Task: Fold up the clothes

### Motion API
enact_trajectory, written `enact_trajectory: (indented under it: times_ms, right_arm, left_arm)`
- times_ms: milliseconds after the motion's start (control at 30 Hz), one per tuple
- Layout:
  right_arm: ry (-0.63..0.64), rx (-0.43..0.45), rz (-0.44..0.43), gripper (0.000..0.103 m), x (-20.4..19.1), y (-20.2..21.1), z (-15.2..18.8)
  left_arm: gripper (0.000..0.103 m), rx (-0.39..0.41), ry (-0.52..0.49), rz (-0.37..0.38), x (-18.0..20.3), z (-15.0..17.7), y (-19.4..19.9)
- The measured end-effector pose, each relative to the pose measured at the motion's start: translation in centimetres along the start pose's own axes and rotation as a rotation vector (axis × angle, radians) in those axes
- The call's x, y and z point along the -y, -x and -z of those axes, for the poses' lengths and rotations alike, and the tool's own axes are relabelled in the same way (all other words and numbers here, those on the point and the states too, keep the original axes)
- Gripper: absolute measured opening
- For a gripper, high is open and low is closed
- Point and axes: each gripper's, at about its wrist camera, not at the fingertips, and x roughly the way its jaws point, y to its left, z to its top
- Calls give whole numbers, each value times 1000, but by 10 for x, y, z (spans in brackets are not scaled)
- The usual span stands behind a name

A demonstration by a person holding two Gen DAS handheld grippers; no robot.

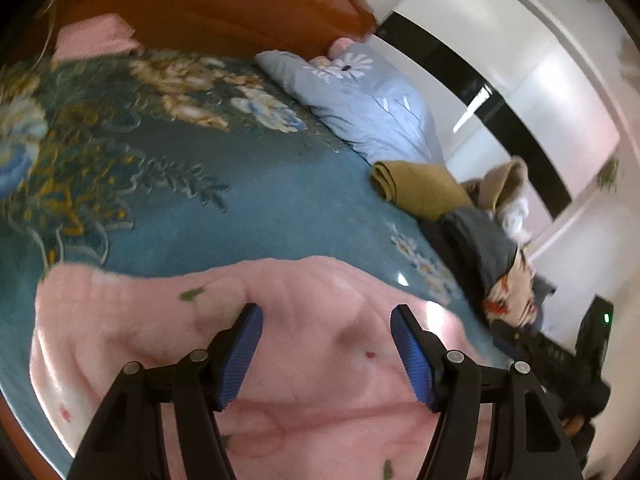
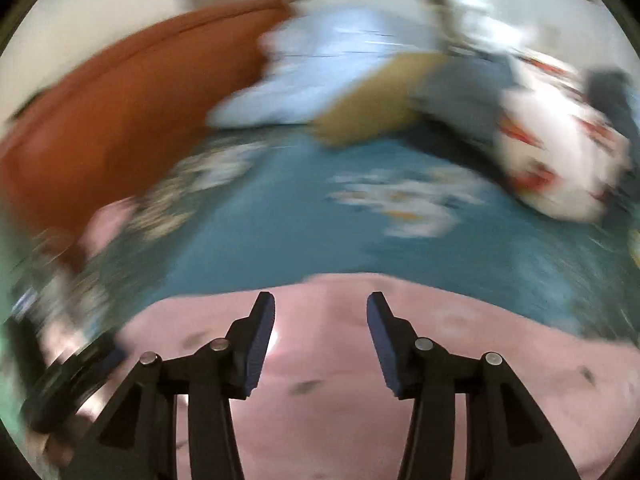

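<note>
I see a bed under a teal floral bedspread (image 1: 248, 216), an orange-brown headboard (image 1: 248, 4) behind it, and a light-blue flowered pillow (image 1: 372, 108) against it.

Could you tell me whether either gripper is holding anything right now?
Nothing is held: the left gripper and right gripper are both open above the pink garment.

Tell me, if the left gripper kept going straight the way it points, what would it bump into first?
Most likely the pink garment on the bed, right under the left gripper and its open jaws, though depth is hard to judge.
</note>
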Motion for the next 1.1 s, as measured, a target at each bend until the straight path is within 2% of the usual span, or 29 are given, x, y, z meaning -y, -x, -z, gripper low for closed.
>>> enact_trajectory:
  times_ms: [67, 100, 133, 167, 200, 267, 333, 400, 500, 567, 767, 800, 867, 933, 967, 1000, 1100]
  right_arm:
    - [-58, 6, -7, 53, 15, -7, 0]
    - [-66, 22, -11, 62, 20, -9, 1]
    - [-74, 43, -16, 66, 25, -9, 3]
    - [-82, 63, -34, 66, 30, -9, 4]
    - [-94, 83, -67, 66, 36, -6, 5]
    - [-121, 119, -135, 66, 48, 3, 6]
    - [-147, 150, -161, 66, 60, 14, 3]
    - [-171, 179, -185, 66, 70, 25, -1]
    - [-202, 198, -199, 66, 81, 32, -4]
    - [-237, 187, -212, 66, 89, 31, -3]
    - [-311, 176, -230, 66, 104, 29, -2]
    - [-316, 174, -236, 66, 105, 28, -2]
    - [-328, 174, -246, 66, 107, 29, -2]
    - [-339, 171, -247, 66, 109, 28, -1]
    - [-345, 167, -247, 66, 110, 27, -1]
    - [-350, 162, -250, 66, 110, 27, -1]
    - [-368, 153, -264, 66, 112, 26, 0]
  left_arm:
    - [70, -6, -41, -5, 11, -10, -5]
    - [70, -9, -58, -8, 18, -17, -8]
    - [70, -12, -75, -11, 24, -24, -11]
    - [71, -17, -97, -17, 31, -32, -15]
    - [71, -38, -170, -54, 47, -41, -25]
    - [71, -92, -312, -114, 76, -53, -52]
    - [71, -183, -408, -116, 99, -60, -87]
    - [71, -287, -442, -85, 113, -61, -124]
    - [71, -437, -465, 9, 132, -47, -161]
    - [71, -521, -516, 59, 148, -30, -179]
    - [71, -676, -615, 12, 174, 18, -214]
    - [70, -673, -643, -3, 177, 28, -213]
    - [69, -617, -727, -47, 185, 46, -205]
    - [42, -572, -730, -61, 186, 52, -196]
    - [23, -551, -717, -71, 187, 54, -191]
    - [19, -529, -708, -82, 189, 56, -185]
    - [16, -417, -765, -136, 200, 51, -169]
